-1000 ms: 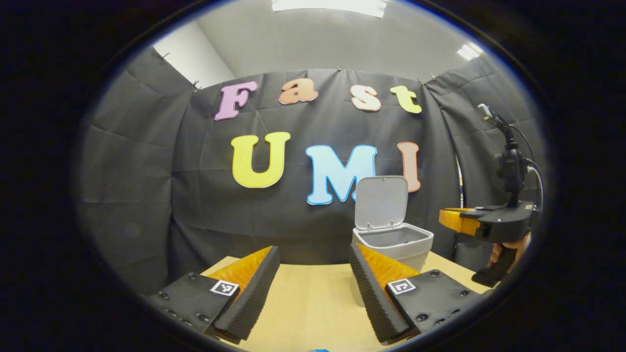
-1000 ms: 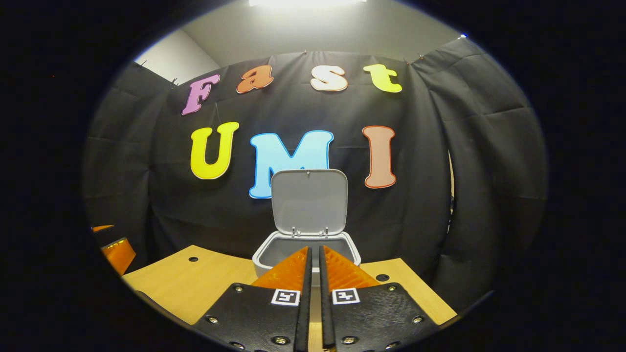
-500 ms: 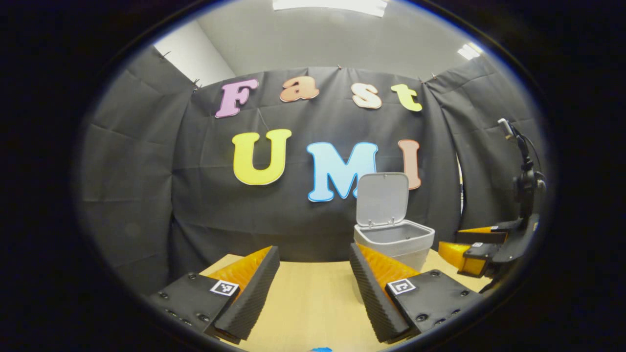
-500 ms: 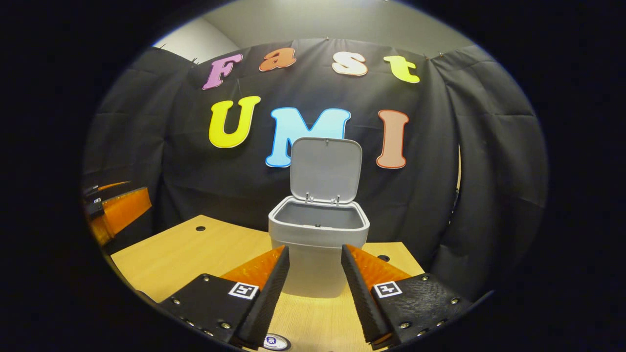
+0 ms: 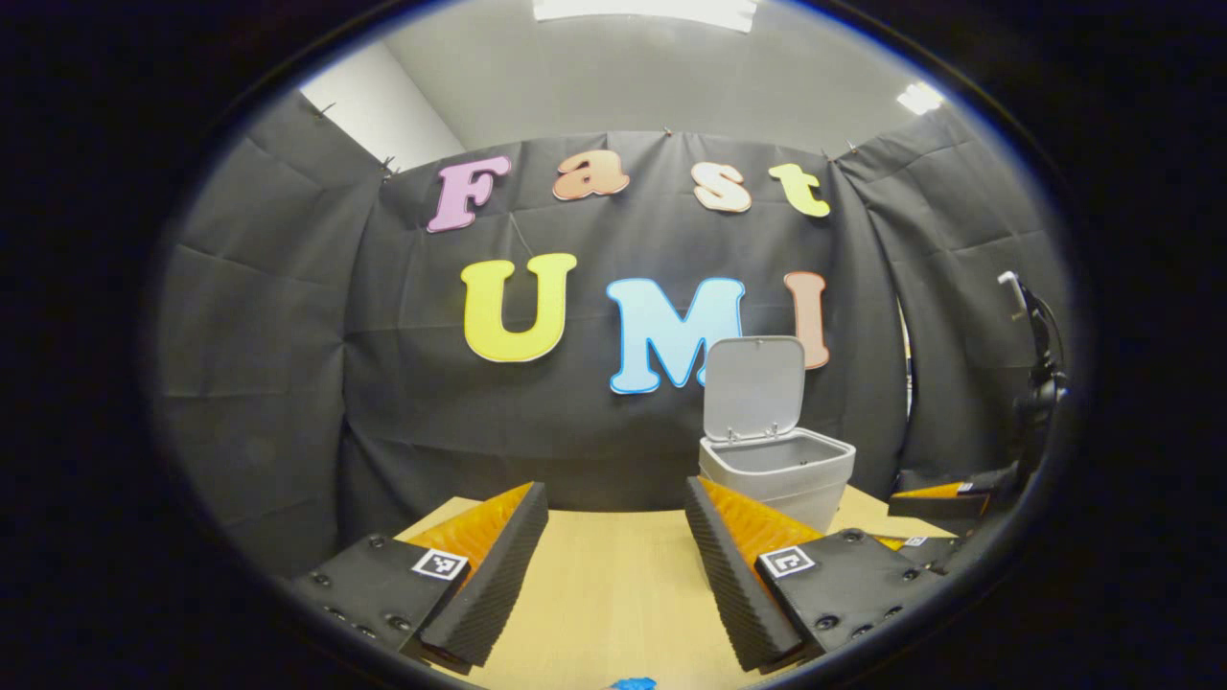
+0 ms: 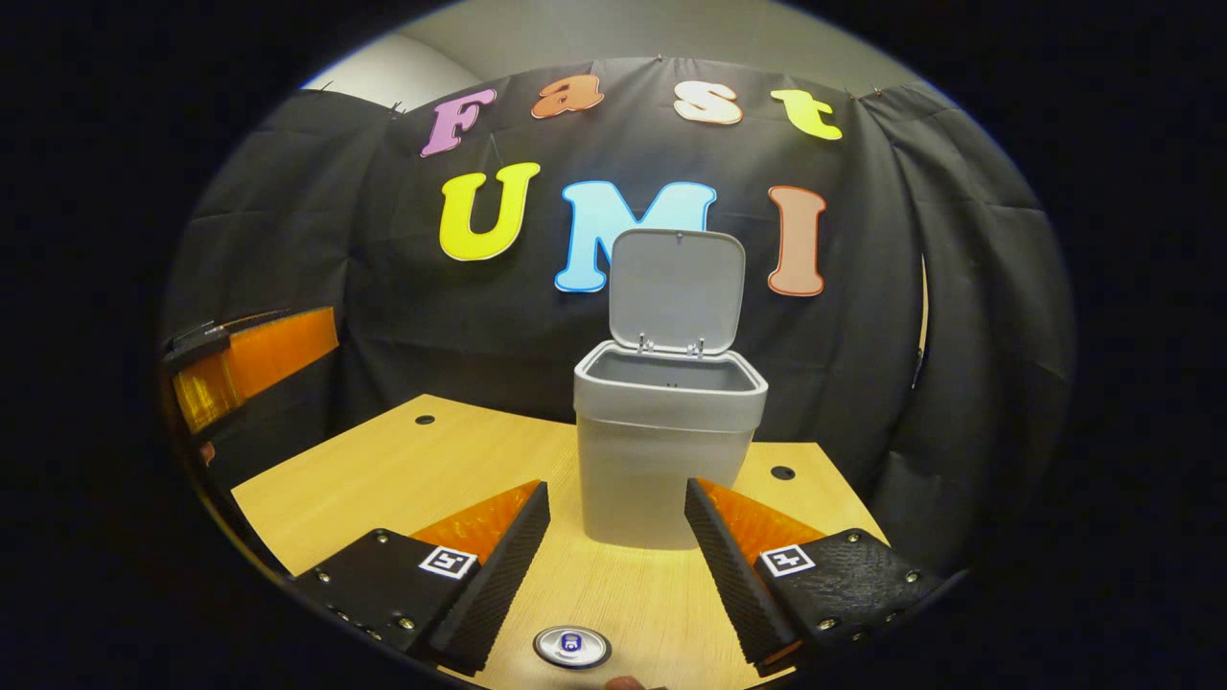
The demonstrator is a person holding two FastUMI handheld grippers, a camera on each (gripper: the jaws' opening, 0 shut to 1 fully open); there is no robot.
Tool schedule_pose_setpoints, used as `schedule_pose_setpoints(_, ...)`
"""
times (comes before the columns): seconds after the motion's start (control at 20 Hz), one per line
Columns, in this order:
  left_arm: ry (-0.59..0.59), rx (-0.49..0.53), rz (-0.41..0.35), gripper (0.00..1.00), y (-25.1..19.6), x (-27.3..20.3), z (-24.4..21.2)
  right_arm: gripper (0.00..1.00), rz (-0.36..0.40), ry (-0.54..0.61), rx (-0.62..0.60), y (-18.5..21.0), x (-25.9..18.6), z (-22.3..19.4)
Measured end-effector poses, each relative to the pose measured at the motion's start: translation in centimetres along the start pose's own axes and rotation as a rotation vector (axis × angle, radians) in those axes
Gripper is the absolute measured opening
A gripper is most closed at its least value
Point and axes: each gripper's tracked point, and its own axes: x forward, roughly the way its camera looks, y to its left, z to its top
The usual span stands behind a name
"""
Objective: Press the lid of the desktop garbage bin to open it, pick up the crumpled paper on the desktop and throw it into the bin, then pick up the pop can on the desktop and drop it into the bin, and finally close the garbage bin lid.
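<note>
- One garbage bin [image 6: 669, 450], grey, standing on the wooden table [image 6: 403, 470], lid [image 6: 678, 290] up and upright at the back; in your right gripper view it sits at 12 o'clock beyond the fingers.
- One pop can [image 6: 572, 646]: you see just its silver top at 6 o'clock, between your right gripper's [image 6: 613, 556] fingers, the rest cut off.
- Right gripper: jaws wide apart, nothing between the pads.
- Left gripper [image 5: 609, 565]: jaws wide apart too, empty; bin [image 5: 778, 468] at 2 o'clock beyond its right finger.
- A blue scrap [image 5: 628, 683] at 6 o'clock in the left gripper view, mostly cut off, can't tell what it is.
- Two table holes [image 6: 418, 419], one each side of the bin.
- Bin contents hidden by the rim.
</note>
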Motion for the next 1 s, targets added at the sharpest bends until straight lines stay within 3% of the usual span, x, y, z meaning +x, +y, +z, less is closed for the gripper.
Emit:
schedule_pose_setpoints(0.35, 0.021, -0.009, 0.005, 0.94, 0.5, -0.7, -1.1, 0.92, 0.050, 0.135, -0.021, 1.9, -0.6, -5.7)
schedule_pose_setpoints(0.5, 0.044, -0.018, -0.002, 0.94, 0.7, -0.9, -2.2, 0.92, 0.055, 0.154, -0.018, 2.2, -0.7, -6.4)
schedule_pose_setpoints(1.0, 0.304, -0.045, -0.095, 0.95, 0.6, -4.0, -18.1, 0.92, 0.049, 0.029, -0.041, 2.2, -2.2, -3.2)
